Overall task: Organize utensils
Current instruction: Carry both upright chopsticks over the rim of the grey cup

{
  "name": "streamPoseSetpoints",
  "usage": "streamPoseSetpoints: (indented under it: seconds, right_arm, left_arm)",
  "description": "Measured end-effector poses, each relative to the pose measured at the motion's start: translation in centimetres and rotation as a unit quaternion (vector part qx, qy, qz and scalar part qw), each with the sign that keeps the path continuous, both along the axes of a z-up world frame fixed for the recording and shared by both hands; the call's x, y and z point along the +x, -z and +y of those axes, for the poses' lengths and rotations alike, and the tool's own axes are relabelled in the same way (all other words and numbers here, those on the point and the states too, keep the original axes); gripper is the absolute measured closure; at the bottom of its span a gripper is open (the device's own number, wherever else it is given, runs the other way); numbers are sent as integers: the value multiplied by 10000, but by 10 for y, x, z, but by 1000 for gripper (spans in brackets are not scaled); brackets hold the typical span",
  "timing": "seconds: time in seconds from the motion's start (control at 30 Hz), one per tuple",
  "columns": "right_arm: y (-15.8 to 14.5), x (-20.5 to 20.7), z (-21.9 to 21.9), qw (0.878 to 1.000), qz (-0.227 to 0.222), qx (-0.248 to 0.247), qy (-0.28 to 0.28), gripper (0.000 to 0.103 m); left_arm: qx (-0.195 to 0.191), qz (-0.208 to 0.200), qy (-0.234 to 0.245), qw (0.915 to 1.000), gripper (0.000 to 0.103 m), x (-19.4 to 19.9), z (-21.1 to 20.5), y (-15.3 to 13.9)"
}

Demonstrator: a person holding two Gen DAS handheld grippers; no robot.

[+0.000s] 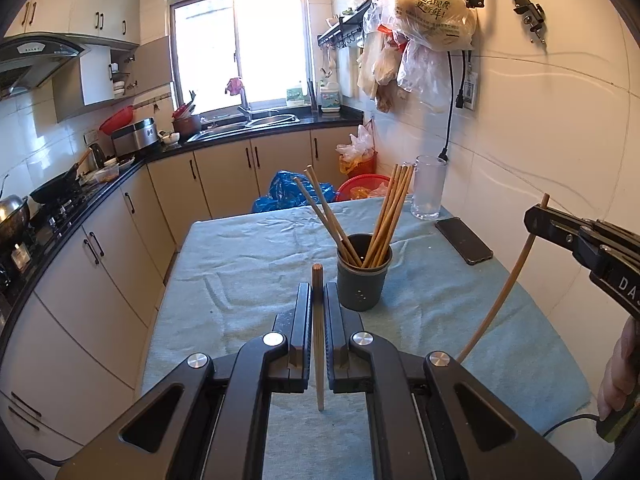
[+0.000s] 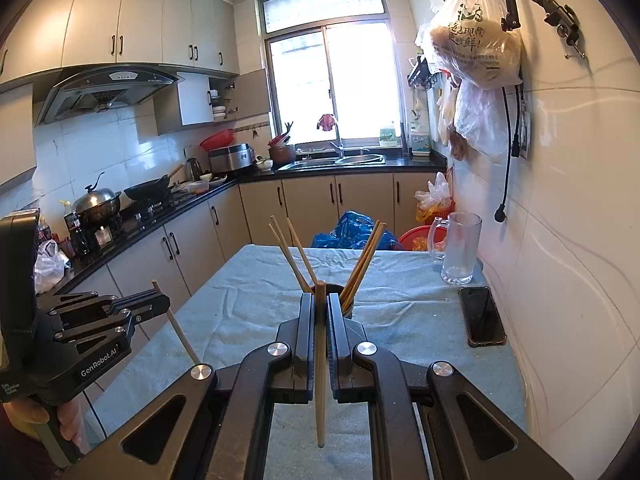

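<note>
- Left gripper (image 1: 318,300) at lower centre is clamping one upright chopstick (image 1: 318,344).
- Right gripper (image 2: 319,312) is clamping another chopstick (image 2: 320,360).
- Chopstick cup (image 1: 363,280) is standing mid-frame; bare tablecloth (image 1: 240,264) is lying leftward to its edge.

Cup (image 1: 362,276) mid-table (image 1: 240,264), chopsticks (image 1: 386,216) inside; mug (image 1: 429,188) behind right, phone (image 1: 464,240) beside wall.

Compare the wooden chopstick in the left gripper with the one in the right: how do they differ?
The left gripper's wooden chopstick pokes out only a short way above the pads; the right gripper's wooden chopstick also shows little above. From the other camera, the left one tilts, while the right one looks bowed by the lens. Both are clamped upright.
</note>
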State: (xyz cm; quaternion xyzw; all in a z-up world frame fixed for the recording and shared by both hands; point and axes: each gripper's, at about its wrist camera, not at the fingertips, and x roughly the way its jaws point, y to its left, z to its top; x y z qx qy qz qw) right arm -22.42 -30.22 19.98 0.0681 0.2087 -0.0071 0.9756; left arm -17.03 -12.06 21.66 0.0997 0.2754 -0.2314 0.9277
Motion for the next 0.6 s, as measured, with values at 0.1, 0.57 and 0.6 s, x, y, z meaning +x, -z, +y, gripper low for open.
streamPoseSetpoints:
  seconds: [0.1, 0.57, 0.6]
  right_arm:
    - [2, 1, -2, 10000, 3, 43, 14, 97]
    - [9, 9, -18, 9996, 72, 255, 105, 97]
    - [9, 10, -19, 9995, 82, 275, 106, 97]
  left_arm:
    - [20, -9, 37, 10000, 98, 1, -2, -2]
    - [162, 12, 108, 9998, 98, 10, -11, 1]
    - [165, 19, 125, 9998, 98, 11, -11, 1]
